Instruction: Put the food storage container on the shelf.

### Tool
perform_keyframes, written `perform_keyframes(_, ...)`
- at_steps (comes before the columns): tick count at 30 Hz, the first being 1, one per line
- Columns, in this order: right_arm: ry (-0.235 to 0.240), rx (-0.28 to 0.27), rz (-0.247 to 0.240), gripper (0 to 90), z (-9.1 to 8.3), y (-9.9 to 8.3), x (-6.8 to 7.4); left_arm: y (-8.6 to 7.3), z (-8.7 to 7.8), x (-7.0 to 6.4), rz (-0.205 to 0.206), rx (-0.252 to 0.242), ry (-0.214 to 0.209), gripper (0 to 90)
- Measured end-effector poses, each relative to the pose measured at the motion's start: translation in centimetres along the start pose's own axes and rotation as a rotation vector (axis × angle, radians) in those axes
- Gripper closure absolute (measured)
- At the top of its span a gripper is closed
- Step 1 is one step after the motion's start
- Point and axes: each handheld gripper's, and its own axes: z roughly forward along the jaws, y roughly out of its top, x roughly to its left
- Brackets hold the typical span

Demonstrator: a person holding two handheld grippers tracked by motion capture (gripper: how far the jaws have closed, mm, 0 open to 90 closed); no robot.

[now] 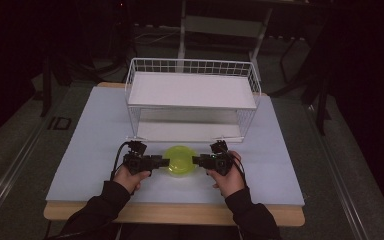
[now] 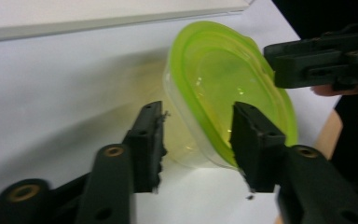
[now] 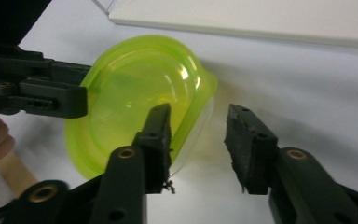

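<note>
A lime-green lidded plastic container [image 1: 181, 161] sits on the white table top, near its front middle. My left gripper [image 1: 165, 162] comes at it from the left and my right gripper [image 1: 196, 160] from the right, both held low by hands. In the left gripper view the container [image 2: 223, 79] has its near rim between my open jaws [image 2: 200, 149], not pinched. In the right gripper view the container [image 3: 130, 93] lies left of centre, and its right rim sits in the gap of that open gripper [image 3: 200, 144].
A white wire rack [image 1: 192, 97] with two flat shelves stands just behind the container. The white table top [image 1: 80, 150] extends to both sides, with a wooden edge at the front. The surroundings are dark.
</note>
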Motion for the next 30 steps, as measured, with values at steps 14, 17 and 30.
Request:
perform_keyframes(14,-0.017,0.017,0.024,76.1,-0.3,-0.3,0.9,-0.5,-0.8,-1.3,-0.106,0.006,-0.029,72.5)
perform_keyframes(17,-0.039,0.011,0.006,76.8,-0.5,-0.4,1.2,-0.5,-1.1,-1.8,-0.131,0.012,-0.028,76.2)
perform_keyframes(30,-0.045,-0.019,-0.047,79.4,-1.7,-0.1,2.0,0.0,-2.0,-2.8,-0.108,0.007,-0.030,82.5)
